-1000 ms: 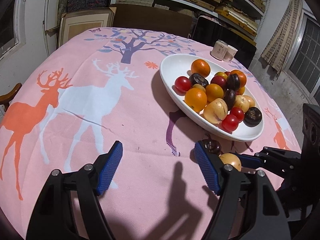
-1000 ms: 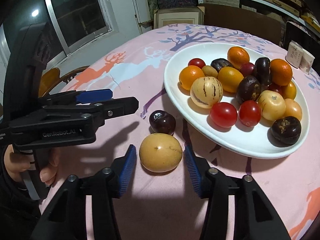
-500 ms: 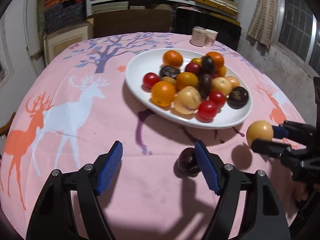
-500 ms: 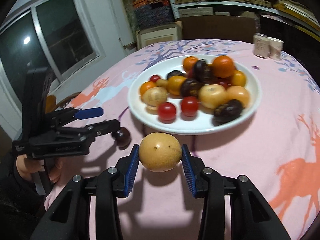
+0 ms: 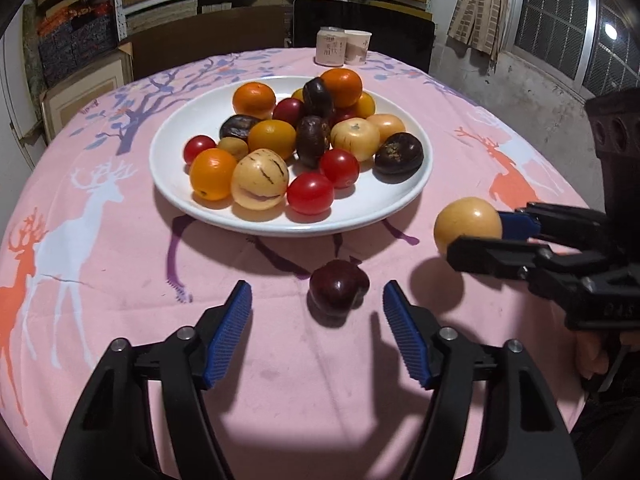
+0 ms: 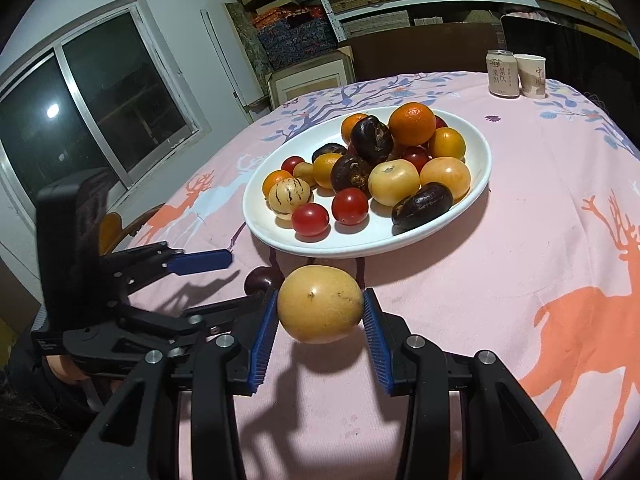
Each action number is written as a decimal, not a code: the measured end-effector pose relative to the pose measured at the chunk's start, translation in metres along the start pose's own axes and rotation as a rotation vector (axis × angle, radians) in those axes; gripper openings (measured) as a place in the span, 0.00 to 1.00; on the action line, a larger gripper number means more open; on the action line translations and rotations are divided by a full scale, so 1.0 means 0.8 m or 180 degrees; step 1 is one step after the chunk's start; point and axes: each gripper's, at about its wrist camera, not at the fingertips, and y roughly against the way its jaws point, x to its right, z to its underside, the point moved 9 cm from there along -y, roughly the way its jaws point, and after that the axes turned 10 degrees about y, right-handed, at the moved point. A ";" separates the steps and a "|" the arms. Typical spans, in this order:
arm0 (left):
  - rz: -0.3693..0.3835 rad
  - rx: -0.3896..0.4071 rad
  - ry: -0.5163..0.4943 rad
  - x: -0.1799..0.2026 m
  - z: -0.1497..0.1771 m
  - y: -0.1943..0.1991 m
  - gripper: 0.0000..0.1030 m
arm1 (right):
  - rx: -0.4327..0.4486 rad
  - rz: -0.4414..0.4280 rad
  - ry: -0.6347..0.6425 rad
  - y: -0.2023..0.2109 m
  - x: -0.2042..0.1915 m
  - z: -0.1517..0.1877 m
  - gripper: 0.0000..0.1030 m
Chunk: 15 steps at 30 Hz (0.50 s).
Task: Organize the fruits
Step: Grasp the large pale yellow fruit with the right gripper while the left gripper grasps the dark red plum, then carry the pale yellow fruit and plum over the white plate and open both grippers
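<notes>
Crowding plate (image 5: 404, 196): fruit; can (image 6: 502, 73), cup (image 6: 531, 76) behind

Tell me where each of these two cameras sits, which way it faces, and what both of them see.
Left wrist: on the left tool, looking down its open blue pads at the dark red fruit on the pink cloth; its jaws have just been closing. The right tool enters from the right.
Right wrist: on the right tool, shut on the yellow fruit, facing the white plate. The left tool shows at left.
Shared: plate, both loose fruits, can and paper cup.
</notes>
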 end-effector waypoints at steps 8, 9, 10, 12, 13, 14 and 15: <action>0.0032 0.0002 -0.0103 0.016 -0.001 -0.004 0.31 | 0.0062 0.0115 0.0012 0.013 0.008 0.002 0.41; 0.0061 0.0026 -0.0102 0.017 -0.001 0.000 0.31 | 0.0067 0.0126 0.0017 0.015 0.009 0.003 0.41; 0.0075 0.0057 -0.0100 0.018 -0.001 0.007 0.31 | 0.0066 0.0137 0.0024 0.017 0.010 0.003 0.41; 0.0091 0.0138 -0.0109 0.019 -0.004 0.021 0.31 | 0.0061 0.0166 0.0053 0.019 0.012 0.003 0.41; 0.0090 0.0179 -0.0119 0.020 -0.008 0.027 0.31 | 0.0065 0.0185 0.0075 0.020 0.013 0.001 0.41; 0.0070 0.0238 -0.0124 0.019 -0.015 0.034 0.31 | 0.0072 0.0216 0.0108 0.020 0.013 -0.003 0.41; 0.0049 0.0288 -0.0121 0.017 -0.024 0.039 0.31 | 0.0079 0.0250 0.0144 0.021 0.014 -0.008 0.41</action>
